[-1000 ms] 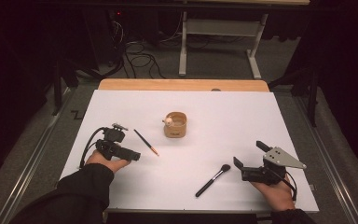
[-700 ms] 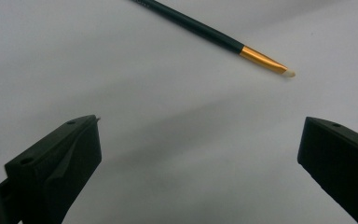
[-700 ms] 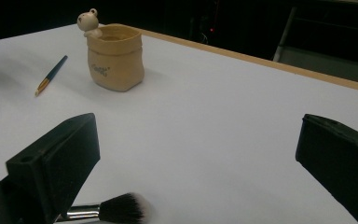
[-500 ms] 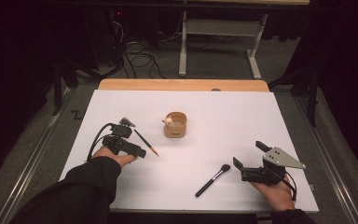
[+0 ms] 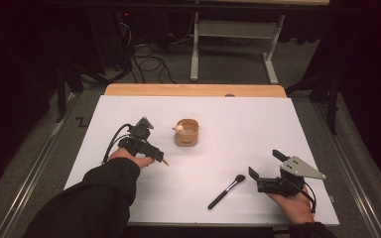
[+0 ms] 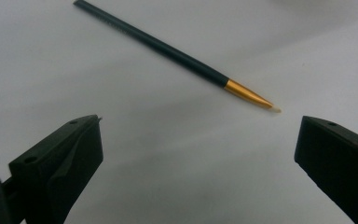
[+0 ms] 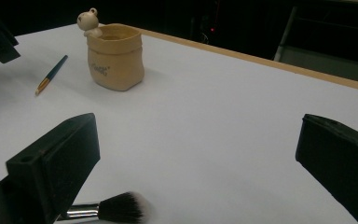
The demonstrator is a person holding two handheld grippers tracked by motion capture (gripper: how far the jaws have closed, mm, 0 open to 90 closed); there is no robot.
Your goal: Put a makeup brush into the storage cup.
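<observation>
Table (image 5: 278,129), white top, wooden strip along the far edge. Left gripper (image 5: 154,151), held in the left hand (image 5: 129,158), left of centre; jaws wide apart in the left gripper view, nothing between them. Pencil (image 6: 177,51): dark shaft, gold ferrule, pale tip; lies flat on the table just ahead of those jaws, far end cut off by the picture's top edge; in the high view the gripper covers it except the gold tip at the gripper's front. In the right gripper view the pencil lies left of the cup, tip end nearer the camera. Cup (image 5: 187,132), tan, sack-shaped, small figure on its rim; lettering on its side too small to read; stands mid-table, apart from the left gripper. Brush (image 5: 226,191), black handle, dark bristles; long axis diagonal, bristles toward the far right, handle toward the near left; handle hidden behind a jaw in the right gripper view. Right gripper (image 5: 268,171), near right, jaws wide, empty, bristles just beside them.
</observation>
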